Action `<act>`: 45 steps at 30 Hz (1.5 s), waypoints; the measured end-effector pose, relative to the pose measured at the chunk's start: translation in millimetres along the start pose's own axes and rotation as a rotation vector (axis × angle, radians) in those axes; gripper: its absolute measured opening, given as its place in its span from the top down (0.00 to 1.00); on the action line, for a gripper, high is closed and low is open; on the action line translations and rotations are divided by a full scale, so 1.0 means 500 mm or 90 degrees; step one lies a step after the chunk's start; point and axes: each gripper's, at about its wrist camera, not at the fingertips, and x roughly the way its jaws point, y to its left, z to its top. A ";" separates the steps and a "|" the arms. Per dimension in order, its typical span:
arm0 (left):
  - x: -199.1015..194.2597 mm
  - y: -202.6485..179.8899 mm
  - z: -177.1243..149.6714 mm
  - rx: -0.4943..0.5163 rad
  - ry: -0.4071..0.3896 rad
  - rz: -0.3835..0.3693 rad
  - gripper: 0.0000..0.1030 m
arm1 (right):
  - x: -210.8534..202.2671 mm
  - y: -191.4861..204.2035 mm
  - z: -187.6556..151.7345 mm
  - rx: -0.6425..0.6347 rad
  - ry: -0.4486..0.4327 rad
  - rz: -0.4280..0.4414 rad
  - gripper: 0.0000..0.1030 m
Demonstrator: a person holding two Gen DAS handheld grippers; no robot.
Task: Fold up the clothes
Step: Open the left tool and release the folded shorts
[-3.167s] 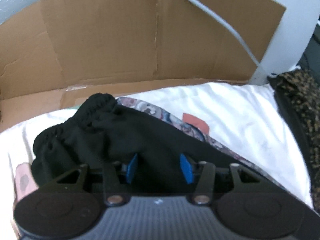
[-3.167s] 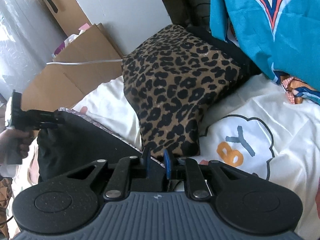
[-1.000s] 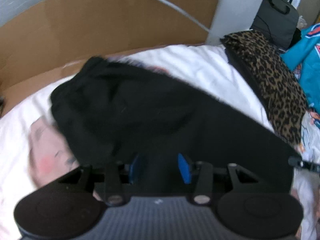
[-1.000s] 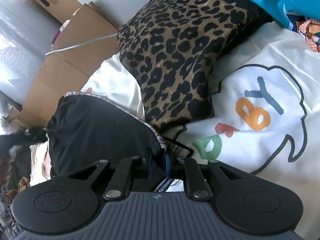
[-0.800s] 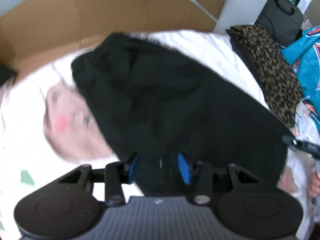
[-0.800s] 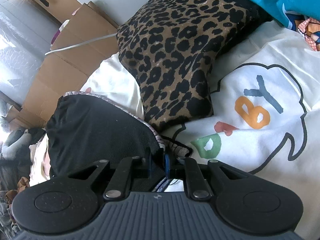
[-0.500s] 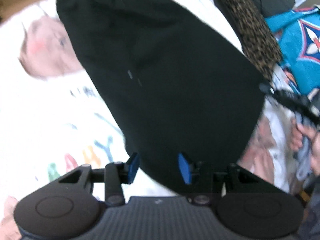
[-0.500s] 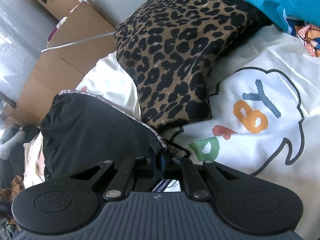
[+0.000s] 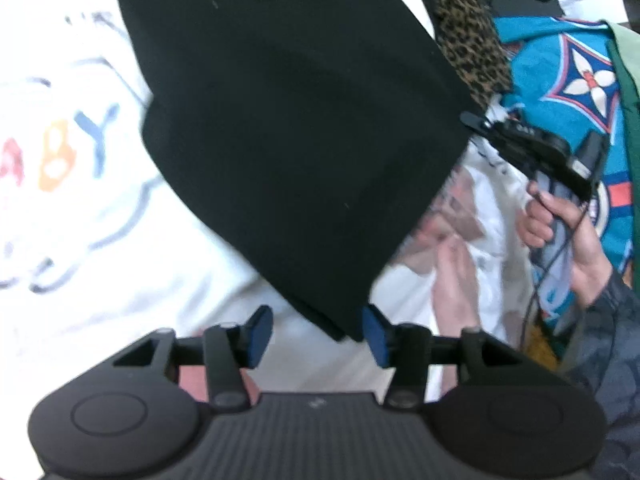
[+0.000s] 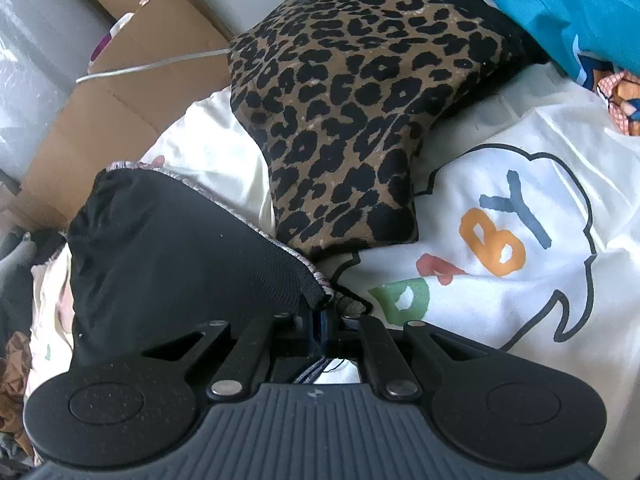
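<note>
A black garment [image 9: 288, 128] lies spread flat on the white printed sheet [image 9: 80, 208]. My left gripper [image 9: 316, 334] is open, and the garment's near corner lies between its blue pads [image 9: 374, 336], close to the right one. My right gripper [image 10: 320, 322] is shut on another corner of the black garment [image 10: 180, 264], where a patterned trim [image 10: 280, 245] runs along the edge. In the left wrist view, the right gripper [image 9: 470, 119] reaches the garment's right corner, held by a hand [image 9: 560, 220].
A leopard-print cushion [image 10: 340, 120] lies just beyond the garment, touching its far edge. Teal patterned fabric [image 9: 560, 72] is piled to the right. Cardboard [image 10: 132, 92] and a grey cable [image 10: 152, 66] stand behind the bed. Dark clothes [image 10: 16, 272] sit at the left.
My left gripper has swept from the gathered far end of the black garment to its near corner, staying open. The garment now lies spread out. The right gripper stays shut on its corner.
</note>
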 end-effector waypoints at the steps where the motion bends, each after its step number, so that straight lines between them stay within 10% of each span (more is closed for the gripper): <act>1: 0.009 0.001 -0.005 -0.007 0.002 -0.010 0.48 | 0.000 0.001 0.000 0.000 0.001 -0.001 0.99; 9: 0.029 -0.013 -0.004 -0.018 -0.023 -0.064 0.56 | -0.003 0.004 -0.005 -0.002 0.001 -0.012 1.00; 14: 0.049 0.004 0.000 -0.039 -0.008 -0.047 0.96 | -0.008 0.002 -0.009 0.002 -0.001 -0.015 1.00; 37: 0.019 0.021 -0.005 0.025 0.021 -0.025 0.95 | -0.020 -0.004 -0.010 0.003 0.004 -0.027 0.97; 45: -0.025 0.033 0.011 0.025 0.006 0.000 0.70 | -0.053 -0.007 -0.012 -0.007 -0.012 -0.056 0.88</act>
